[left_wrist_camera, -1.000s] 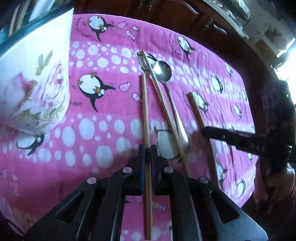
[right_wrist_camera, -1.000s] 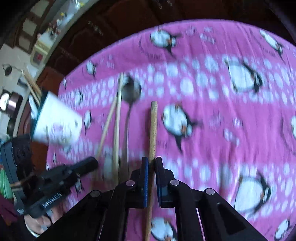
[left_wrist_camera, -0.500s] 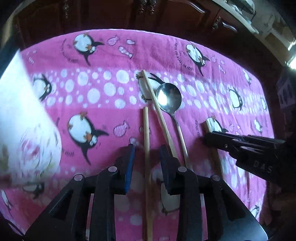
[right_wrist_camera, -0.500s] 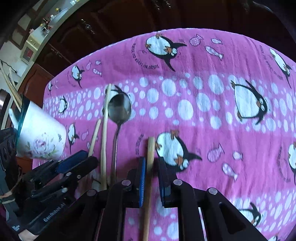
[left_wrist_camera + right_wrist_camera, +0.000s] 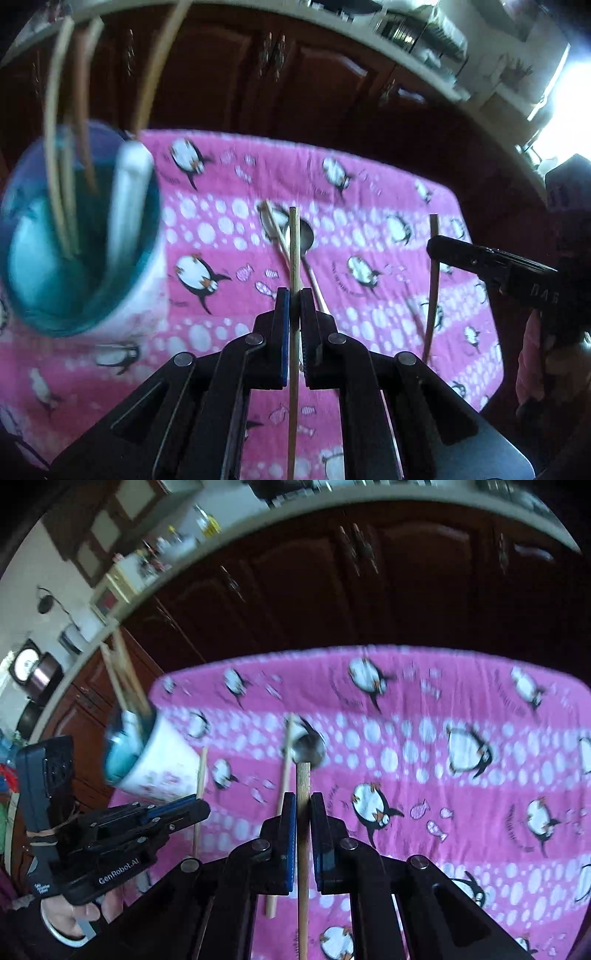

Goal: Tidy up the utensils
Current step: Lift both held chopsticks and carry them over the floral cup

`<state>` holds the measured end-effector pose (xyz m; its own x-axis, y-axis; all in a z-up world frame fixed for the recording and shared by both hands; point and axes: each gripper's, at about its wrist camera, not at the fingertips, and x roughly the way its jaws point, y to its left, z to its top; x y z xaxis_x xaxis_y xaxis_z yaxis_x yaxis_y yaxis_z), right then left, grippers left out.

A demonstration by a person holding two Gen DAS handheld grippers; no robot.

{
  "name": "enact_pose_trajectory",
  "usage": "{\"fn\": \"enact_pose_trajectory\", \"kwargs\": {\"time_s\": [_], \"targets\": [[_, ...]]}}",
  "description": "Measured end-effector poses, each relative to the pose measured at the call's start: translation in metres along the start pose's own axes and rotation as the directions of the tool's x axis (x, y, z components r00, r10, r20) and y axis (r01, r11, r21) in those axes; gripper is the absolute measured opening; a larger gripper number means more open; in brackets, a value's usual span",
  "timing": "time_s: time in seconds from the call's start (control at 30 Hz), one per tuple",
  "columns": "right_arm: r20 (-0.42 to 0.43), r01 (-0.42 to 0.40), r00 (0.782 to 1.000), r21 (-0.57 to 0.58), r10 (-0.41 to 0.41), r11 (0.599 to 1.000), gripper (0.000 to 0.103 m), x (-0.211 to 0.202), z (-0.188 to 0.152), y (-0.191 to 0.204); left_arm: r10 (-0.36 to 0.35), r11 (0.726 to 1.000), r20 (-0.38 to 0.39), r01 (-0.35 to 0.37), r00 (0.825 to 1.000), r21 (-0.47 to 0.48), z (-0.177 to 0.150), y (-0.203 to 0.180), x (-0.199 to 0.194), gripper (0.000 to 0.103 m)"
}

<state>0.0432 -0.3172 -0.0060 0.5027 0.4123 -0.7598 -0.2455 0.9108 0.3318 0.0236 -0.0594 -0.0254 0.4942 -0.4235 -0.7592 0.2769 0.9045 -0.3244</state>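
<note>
In the right wrist view, the left hand-held gripper (image 5: 184, 810) at 9 o'clock, marked "GenRobot.AI", clamps a chopstick (image 5: 199, 794) beside the cup (image 5: 155, 764). The right hand-held gripper (image 5: 303, 805) at 6 o'clock grips a thicker chopstick (image 5: 303, 779) above the pink cloth (image 5: 443, 775).

A thin pale chopstick (image 5: 294, 258) is clamped in the left hand-held gripper (image 5: 294, 299), lifted and pointing to 12 o'clock, while a thicker wooden chopstick (image 5: 303, 786) stands the same way in the right hand-held gripper (image 5: 303, 805). On the pink penguin cloth (image 5: 369, 229) lie a steel spoon (image 5: 306, 236), bowl toward 12 o'clock, and one more chopstick (image 5: 279, 236) touching it. At 9 o'clock a white floral cup (image 5: 74, 240) with a teal inside holds several upright sticks.
</note>
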Motion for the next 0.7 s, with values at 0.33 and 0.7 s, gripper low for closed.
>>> {"fn": "enact_pose_trajectory", "kwargs": {"time_s": [0.33,0.7], "targets": [[0.099,0.001,0.995,-0.084,0.007,0.996,0.007,-0.047,0.009,0.049,0.0,1.0,0.122,-0.001,0.993,0.014,0.005,-0.003,-0.062,0.004],[0.153,-0.007,0.988,-0.158,0.032,0.987,0.007,-0.068,0.024,0.089,0.025,1.0,0.198,-0.026,0.98,0.001,0.01,0.011,-0.099,0.004]]}}
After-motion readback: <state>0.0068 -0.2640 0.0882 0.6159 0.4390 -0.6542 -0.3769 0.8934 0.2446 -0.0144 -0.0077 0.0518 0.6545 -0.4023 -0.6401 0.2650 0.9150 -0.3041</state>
